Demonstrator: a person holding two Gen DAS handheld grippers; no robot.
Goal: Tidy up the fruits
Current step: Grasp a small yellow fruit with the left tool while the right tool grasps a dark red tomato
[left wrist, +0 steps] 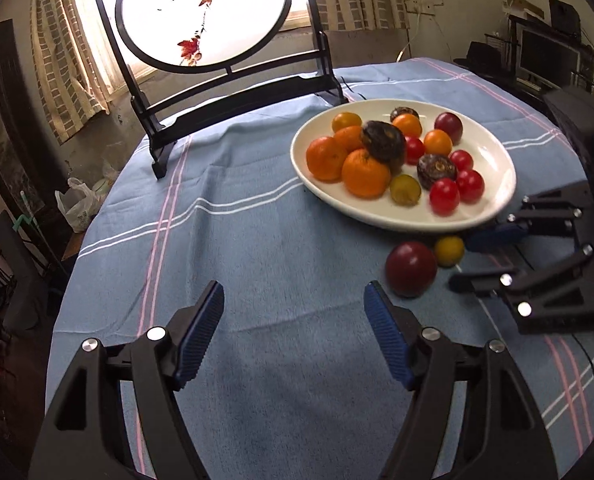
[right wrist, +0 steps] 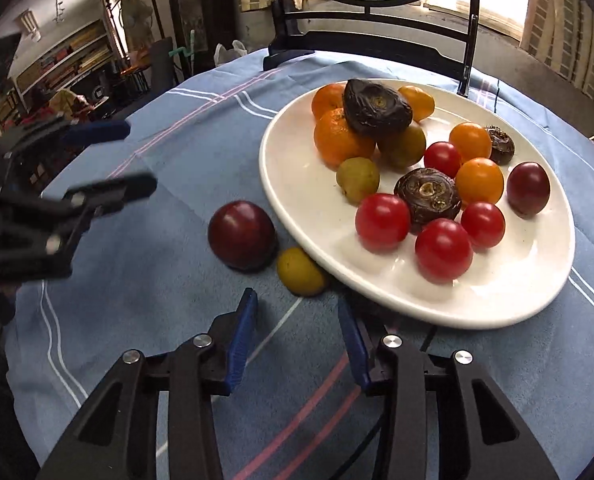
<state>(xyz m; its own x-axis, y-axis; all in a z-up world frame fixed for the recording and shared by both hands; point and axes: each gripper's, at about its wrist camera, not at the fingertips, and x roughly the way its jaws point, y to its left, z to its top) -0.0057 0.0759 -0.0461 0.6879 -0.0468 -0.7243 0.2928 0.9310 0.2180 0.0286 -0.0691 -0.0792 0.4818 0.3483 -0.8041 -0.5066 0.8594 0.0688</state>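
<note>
Beside the plate (right wrist: 437, 312) rim lie two loose fruits; left gripper (left wrist: 295, 336) and right gripper (right wrist: 297, 340) gape empty.

Glossy white ceramic plate (right wrist: 497, 300), matt blue woven tablecloth (left wrist: 257, 240), smooth shiny plum (right wrist: 241, 235), wrinkled dark fruit (right wrist: 377, 108)

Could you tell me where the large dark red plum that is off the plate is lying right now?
The large dark red plum lies on the blue striped tablecloth, left of the white oval plate, beside a small yellow-green fruit.
</note>
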